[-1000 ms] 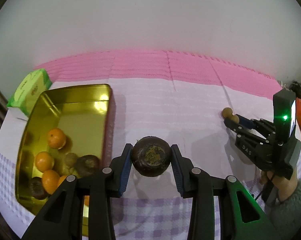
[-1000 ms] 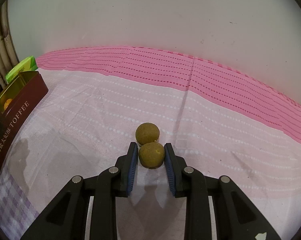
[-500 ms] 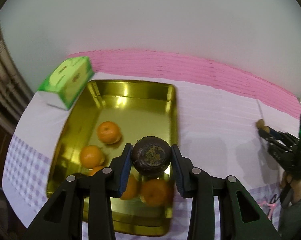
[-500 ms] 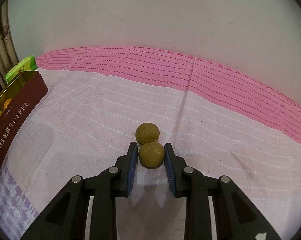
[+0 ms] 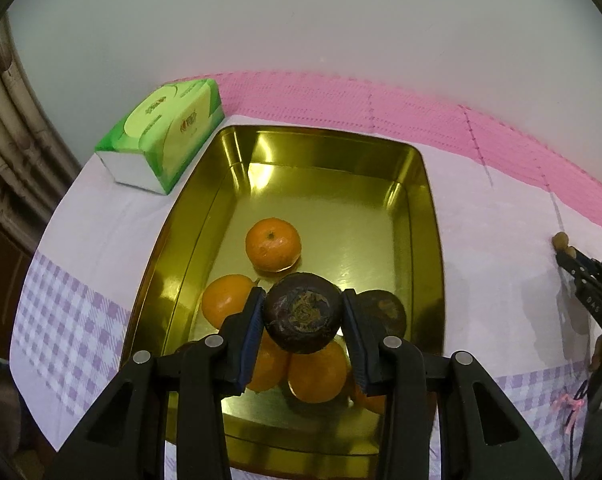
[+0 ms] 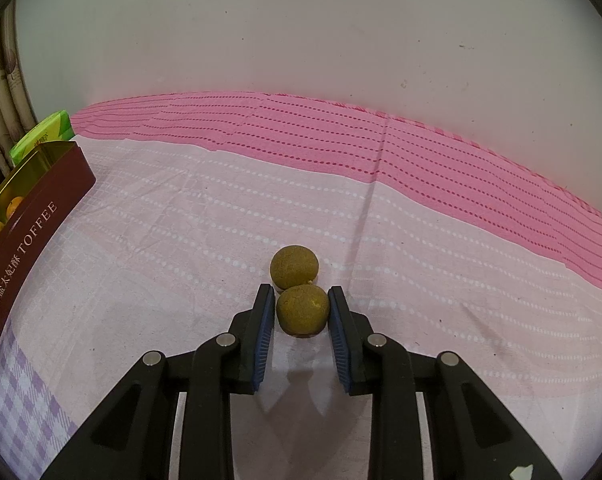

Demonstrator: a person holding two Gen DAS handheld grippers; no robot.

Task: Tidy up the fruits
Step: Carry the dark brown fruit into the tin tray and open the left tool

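My left gripper (image 5: pixel 303 312) is shut on a dark purple-brown fruit (image 5: pixel 302 317) and holds it above the gold tin (image 5: pixel 417 184). The tin holds several oranges (image 5: pixel 273 244) and another dark fruit (image 5: pixel 383 310). My right gripper (image 6: pixel 301 308) is shut on a small olive-brown round fruit (image 6: pixel 302 311) resting on the tablecloth. A second olive-brown fruit (image 6: pixel 294 267) lies just beyond it, touching it. The right gripper also shows at the right edge of the left wrist view (image 5: pixel 566 251).
A green tissue box (image 5: pixel 163 136) stands behind the tin's left corner. The tin's dark red side reads TOFFEE (image 6: pixel 33 232) at the left of the right wrist view. Pink cloth (image 6: pixel 421 152) meets the wall at the back. The table's left edge (image 5: pixel 33 280) is near the tin.
My left gripper has carried the dark fruit left from the cloth to over the tin. The right gripper has stayed still on the olive fruit.
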